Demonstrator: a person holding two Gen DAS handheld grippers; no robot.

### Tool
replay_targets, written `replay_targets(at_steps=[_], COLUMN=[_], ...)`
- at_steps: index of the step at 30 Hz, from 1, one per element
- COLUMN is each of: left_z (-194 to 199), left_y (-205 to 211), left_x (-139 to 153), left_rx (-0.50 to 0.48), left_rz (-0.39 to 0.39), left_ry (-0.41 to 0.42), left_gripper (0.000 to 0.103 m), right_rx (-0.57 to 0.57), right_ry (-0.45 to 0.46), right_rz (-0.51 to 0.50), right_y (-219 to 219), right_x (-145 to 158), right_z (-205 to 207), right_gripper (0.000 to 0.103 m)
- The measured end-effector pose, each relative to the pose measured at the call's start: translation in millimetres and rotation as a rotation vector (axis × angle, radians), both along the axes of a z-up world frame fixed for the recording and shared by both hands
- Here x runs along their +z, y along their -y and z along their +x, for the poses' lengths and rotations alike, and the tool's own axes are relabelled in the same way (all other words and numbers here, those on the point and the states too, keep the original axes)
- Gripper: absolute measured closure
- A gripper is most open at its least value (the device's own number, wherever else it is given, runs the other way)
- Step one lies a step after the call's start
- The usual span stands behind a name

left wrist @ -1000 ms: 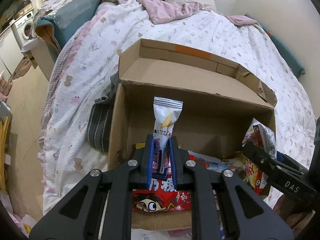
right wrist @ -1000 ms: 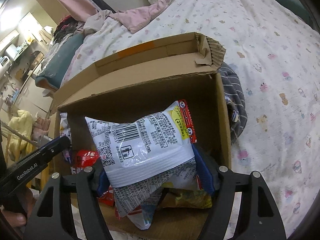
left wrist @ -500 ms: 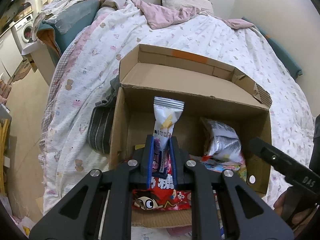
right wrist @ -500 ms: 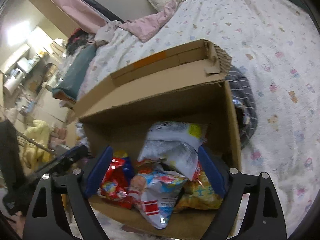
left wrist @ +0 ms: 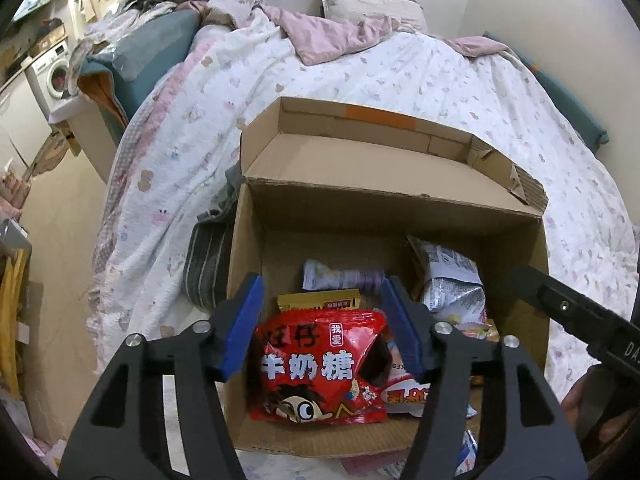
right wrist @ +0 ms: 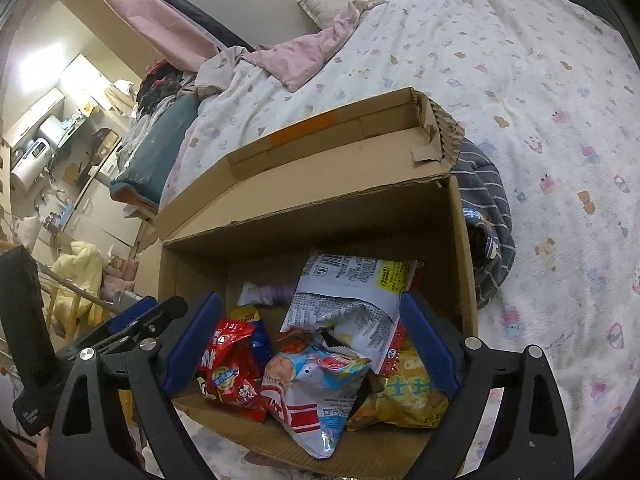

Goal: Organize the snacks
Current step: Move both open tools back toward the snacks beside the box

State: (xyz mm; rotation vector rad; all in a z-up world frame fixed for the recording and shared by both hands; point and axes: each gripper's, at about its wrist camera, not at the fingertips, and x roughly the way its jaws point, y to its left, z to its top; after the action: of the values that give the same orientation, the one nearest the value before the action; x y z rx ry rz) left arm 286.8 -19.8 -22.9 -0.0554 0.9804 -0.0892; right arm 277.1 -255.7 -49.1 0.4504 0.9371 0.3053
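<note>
The left gripper (left wrist: pixel 322 316) has let go of the tall white packet it was pinching a moment ago, and its blue pads now stand wide apart with nothing between them. That small white and purple packet (left wrist: pixel 344 278) now lies flat at the back of the cardboard box (left wrist: pixel 248 248). The right gripper (right wrist: pixel 308 344) let go of its big white bag a little before that, and it is spread wide and empty too.

Both grippers hang over the near edge of the box, which sits on the bed (left wrist: pixel 400 72). Inside the box, a red candy bag (left wrist: pixel 320 364) with a cartoon face lies right in front of the left gripper. A yellow packet (left wrist: pixel 320 302) pokes out just behind it. The big white bag (right wrist: pixel 352 300) with a barcode leans against the right wall of the box. In the right wrist view, a light blue and red bag (right wrist: pixel 316 384) lies in the middle on top of the pile, and a yellow chip bag (right wrist: pixel 404 392) sits beside it, under the white bag.

The far box flap (right wrist: pixel 320 148) is folded back and open. A gray striped cloth (right wrist: pixel 488 216) is bunched against the outside of the box. A pink blanket (left wrist: pixel 332 32) and a pillow (left wrist: pixel 372 4) lie at the far end of the bed.
</note>
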Motion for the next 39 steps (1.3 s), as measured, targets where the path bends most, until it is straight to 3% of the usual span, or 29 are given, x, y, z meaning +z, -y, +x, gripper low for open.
replay_targets(at_steps=[8,18,21,26,30,39], left_z=[-6.0,-33.4,-41.8,-59.7,-72.0,-101.8], left_y=[-2.8,-17.8,-24.1,-30.3,-37.6,-43.9], left_x=[3.0,23.5,31.9,45.3,43.5,41.2], left_rx=[-0.005,0.034,0.056,0.070,0.079,0.099], left_rz=[-0.004,-0.088,-0.124,-0.118,-0.143,-0.104], left_ry=[0.014,0.074,0.102,0.157,0.137,0.128], left_gripper=[0.044,0.044,0.031,0.008,0.007,0.007], right_rx=[0.010,-0.043,-0.038,-0.024,-0.018,-0.021], right_ry=[0.017,0.047,0.025,0.064,0.079,0.077], right_rz=[-0.019,0.001,0.017,-0.011,-0.039,-0.037], right_y=[-3.2,11.0,10.4,7.0,6.6,14.7], right_x=[4.6,18.9,16.7,27.1,30.7,34.4], right_z=[-3.0,-28.2,-33.4,-51.2,-67.7,-94.6], right_gripper=[0.010,0.010,0.010,0.010,0.010,0.010])
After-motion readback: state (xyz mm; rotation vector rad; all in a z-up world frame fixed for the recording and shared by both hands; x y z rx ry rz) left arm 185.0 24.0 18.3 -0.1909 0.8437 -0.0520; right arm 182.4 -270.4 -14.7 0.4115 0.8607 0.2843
